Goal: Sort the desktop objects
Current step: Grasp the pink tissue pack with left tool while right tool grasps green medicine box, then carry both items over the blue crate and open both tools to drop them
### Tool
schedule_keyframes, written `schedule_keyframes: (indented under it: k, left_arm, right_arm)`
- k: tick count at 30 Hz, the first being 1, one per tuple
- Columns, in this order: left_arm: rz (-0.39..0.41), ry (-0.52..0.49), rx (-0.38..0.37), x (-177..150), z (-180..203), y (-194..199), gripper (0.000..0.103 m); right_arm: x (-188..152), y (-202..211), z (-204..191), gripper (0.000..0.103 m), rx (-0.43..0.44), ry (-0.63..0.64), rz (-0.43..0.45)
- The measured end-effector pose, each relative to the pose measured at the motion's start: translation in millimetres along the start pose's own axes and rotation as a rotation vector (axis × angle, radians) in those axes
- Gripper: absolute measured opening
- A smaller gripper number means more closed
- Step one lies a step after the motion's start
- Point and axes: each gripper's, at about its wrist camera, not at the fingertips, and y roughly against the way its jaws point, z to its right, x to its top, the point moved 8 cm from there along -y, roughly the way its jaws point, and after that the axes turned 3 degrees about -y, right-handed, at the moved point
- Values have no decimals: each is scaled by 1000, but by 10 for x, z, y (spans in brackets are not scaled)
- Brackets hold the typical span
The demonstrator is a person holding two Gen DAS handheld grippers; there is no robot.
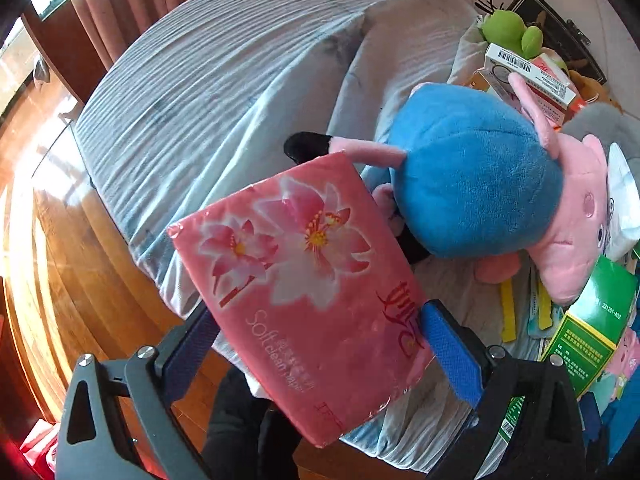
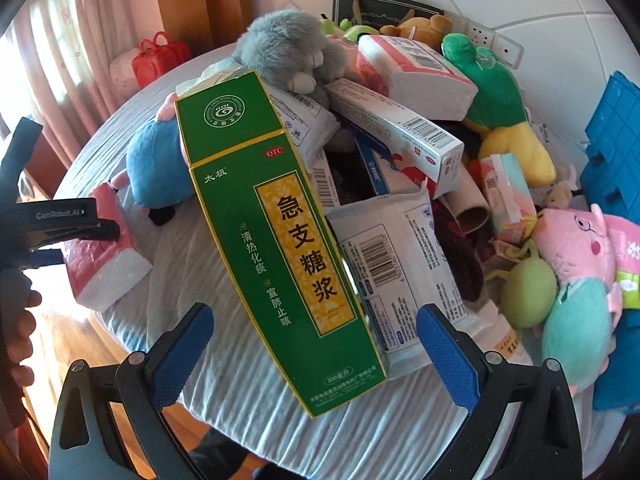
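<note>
A pink tissue pack (image 1: 312, 280) printed with flowers sits tilted between the blue pads of my left gripper (image 1: 320, 340), which is shut on it above the edge of the cloth. From the right wrist view, the same tissue pack (image 2: 108, 256) hangs at the left in the left gripper (image 2: 80, 224). A tall green medicine box (image 2: 276, 240) with a yellow label leans against the pile. My right gripper (image 2: 316, 344) is open around its lower end, both pads apart from it. The green box (image 1: 592, 320) also shows at the right edge of the left wrist view.
A light striped cloth (image 1: 224, 92) covers the surface, with wooden floor (image 1: 48, 240) to the left. A pile holds a blue-and-pink plush pig (image 1: 480, 184), a grey plush (image 2: 288, 48), a green frog plush (image 2: 492, 92), white boxes (image 2: 400, 128) and packets. A blue crate (image 2: 616, 152) stands at the right.
</note>
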Motion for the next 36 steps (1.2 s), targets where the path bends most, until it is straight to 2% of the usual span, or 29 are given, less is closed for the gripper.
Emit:
schedule_keyframes:
  k: [1,3,6,8,10,11,12,17,20,23,28,32,36]
  left_arm:
    - [5,-19,3,13,19,-26,103]
    - [36,-71,11,33,67,-45,103]
    - [69,-156,23,5,147,-49,103]
    - [65,-188,10,-46,183,-50,103]
    - [79,-213,-14,-85,195,-15,97]
    - [101,-224,-28,-102,189,36,91]
    - [126,-233,-40,-123,172,100,91]
    - [266,-271,-54,-218,87,523,90]
    - [362,-306,-71,-162,145,856,90]
    - [468,-372,-85,-46,377,1210,90]
    - [595,-489,-181,123,843,1744,90]
    - [665,-586,-244,170,1168,2027,90]
    - [695,-668,-332,137,1517,2199,90]
  right_arm:
    - [14,-26,-10,94,-4,3,-5]
    - [38,-81,-57,66,-2,12,-17]
    - [73,-161,-143,68,-12,39,-15]
    - [93,-235,-165,71,-9,38,-17]
    - [101,-309,-170,69,-6,26,-32]
    - [108,-303,-172,63,-2,20,-29]
    - [116,-273,-173,59,1,14,-20]
    - [175,40,-134,57,48,-18,58]
    - [257,236,-64,57,63,-50,109]
    - [369,446,57,57,74,-91,163]
    - [596,691,107,57,42,-152,230]
    - [779,960,299,58,-16,-203,298]
    - [878,1300,517,58,-96,-256,366]
